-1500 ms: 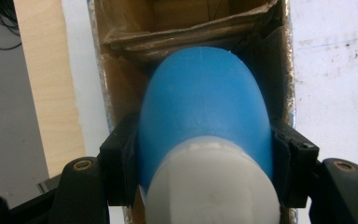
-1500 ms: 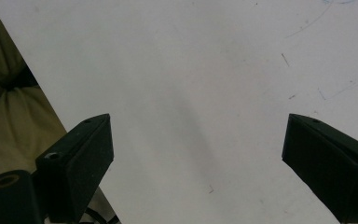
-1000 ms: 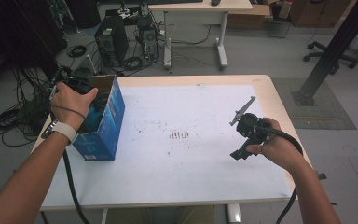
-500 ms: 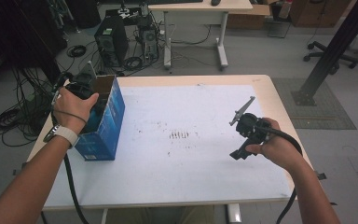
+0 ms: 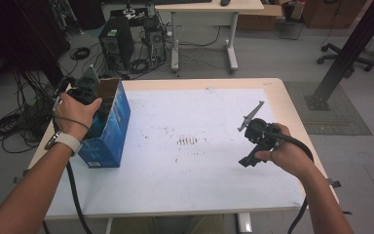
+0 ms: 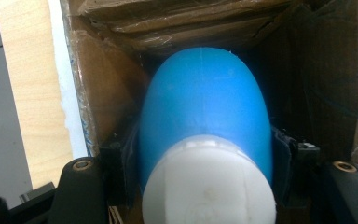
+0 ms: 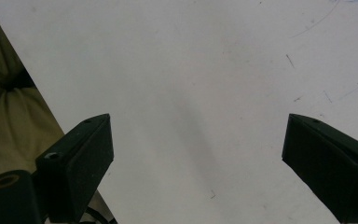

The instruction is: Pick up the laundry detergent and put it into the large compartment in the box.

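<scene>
A blue cardboard box point(image 5: 114, 131) stands open-topped at the table's left edge. My left gripper point(image 5: 97, 112) reaches down into it from above, with a hand wrapped around its body. In the left gripper view, a blue bottle point(image 6: 205, 107) with a white cap point(image 6: 209, 186) sits between the jaws of the left gripper point(image 6: 205, 154), which is shut on it, inside the box's brown walls point(image 6: 107, 84). My right gripper point(image 5: 247, 158) is held low over the table's right side. Its jaws stand wide apart in the right gripper view, and nothing is between them at the right gripper point(image 7: 196, 135).
The table point(image 5: 199, 170) has a white, lightly marked top with a small dark smudge point(image 5: 187, 141) at its middle. Olive cloth point(image 7: 9, 116) lies past the near edge. Beyond the far edge are computer towers point(image 5: 117, 46), floor cables, a second desk point(image 5: 204, 9) and a black post point(image 5: 343, 58).
</scene>
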A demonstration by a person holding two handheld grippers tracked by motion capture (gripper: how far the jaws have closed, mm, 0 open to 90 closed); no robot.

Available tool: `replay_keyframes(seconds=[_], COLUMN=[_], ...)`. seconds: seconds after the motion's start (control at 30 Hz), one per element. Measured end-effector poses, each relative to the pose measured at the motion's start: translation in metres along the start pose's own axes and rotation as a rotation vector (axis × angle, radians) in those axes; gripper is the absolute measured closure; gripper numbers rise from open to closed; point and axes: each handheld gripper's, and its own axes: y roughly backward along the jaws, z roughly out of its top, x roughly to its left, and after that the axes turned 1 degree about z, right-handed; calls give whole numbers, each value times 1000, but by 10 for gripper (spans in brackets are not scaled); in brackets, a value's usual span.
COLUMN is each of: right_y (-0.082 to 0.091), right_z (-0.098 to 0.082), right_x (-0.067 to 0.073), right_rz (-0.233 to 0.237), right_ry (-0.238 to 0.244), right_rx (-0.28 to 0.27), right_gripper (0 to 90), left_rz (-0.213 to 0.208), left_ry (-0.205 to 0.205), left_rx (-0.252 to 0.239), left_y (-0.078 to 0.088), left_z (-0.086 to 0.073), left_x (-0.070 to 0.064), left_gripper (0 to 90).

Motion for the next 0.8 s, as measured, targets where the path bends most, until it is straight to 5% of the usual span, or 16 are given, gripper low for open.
replay_keyframes(seconds=[0.8], right_y=[-1], right_z=[-3], right_x=[1], right_rz=[4], right_ry=[-4], right_rx=[7], right_gripper=[89], left_rz=[-39], left_ry=[12], left_rx=[-3], left_y=[-3], left_z=[2], left_x=[9], left_gripper=[339])
